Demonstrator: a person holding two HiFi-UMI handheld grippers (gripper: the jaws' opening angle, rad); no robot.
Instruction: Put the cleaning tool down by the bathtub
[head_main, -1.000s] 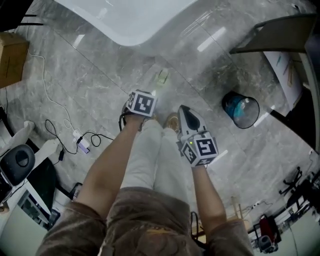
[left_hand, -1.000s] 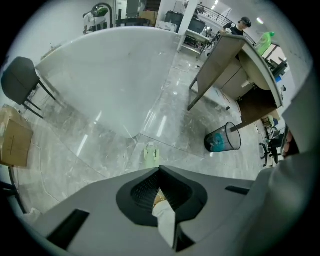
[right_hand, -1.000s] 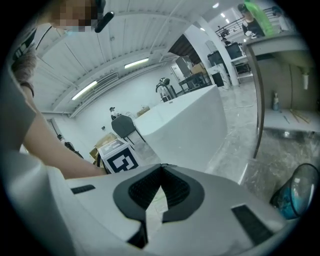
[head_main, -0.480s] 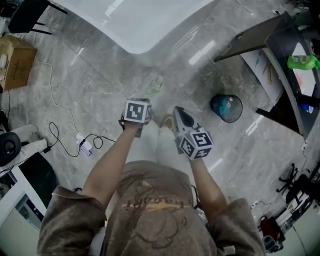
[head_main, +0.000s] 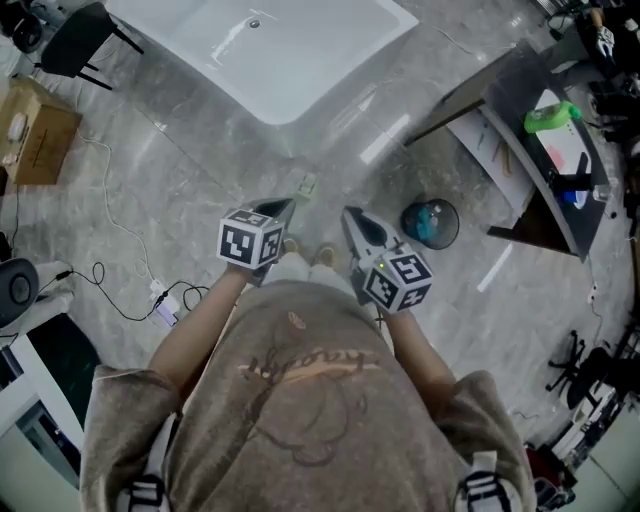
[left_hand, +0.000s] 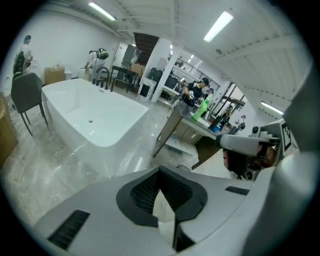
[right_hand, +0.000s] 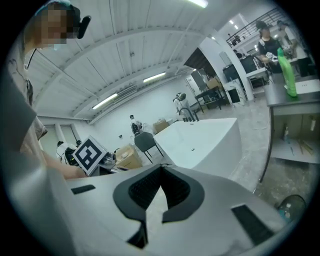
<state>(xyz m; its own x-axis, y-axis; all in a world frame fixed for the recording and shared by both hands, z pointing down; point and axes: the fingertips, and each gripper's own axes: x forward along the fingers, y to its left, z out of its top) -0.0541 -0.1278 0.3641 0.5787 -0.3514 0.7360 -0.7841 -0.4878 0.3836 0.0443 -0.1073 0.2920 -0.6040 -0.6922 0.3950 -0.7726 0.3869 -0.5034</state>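
A white bathtub (head_main: 265, 50) fills the top of the head view. On the grey marble floor just in front of its corner lies a small pale green cleaning tool (head_main: 305, 186), touched by neither gripper. My left gripper (head_main: 283, 208) and right gripper (head_main: 350, 215) are held side by side at waist height, well above the tool. Both are shut with nothing in them. The left gripper (left_hand: 160, 170) and the right gripper (right_hand: 161, 170) each show their pads closed together in their own views, with the bathtub (left_hand: 90, 120) (right_hand: 200, 142) beyond.
A round bin (head_main: 430, 222) stands on the floor to the right. Beyond it is a dark table (head_main: 540, 150) with a green bottle (head_main: 548, 116). A cardboard box (head_main: 35, 145), a chair (head_main: 75, 40) and loose cables (head_main: 150, 290) are at the left.
The head camera has risen and pulled back, so more of the bathtub and the table shows. Both grippers stay shut and came up with the body. The tool stays on the floor.
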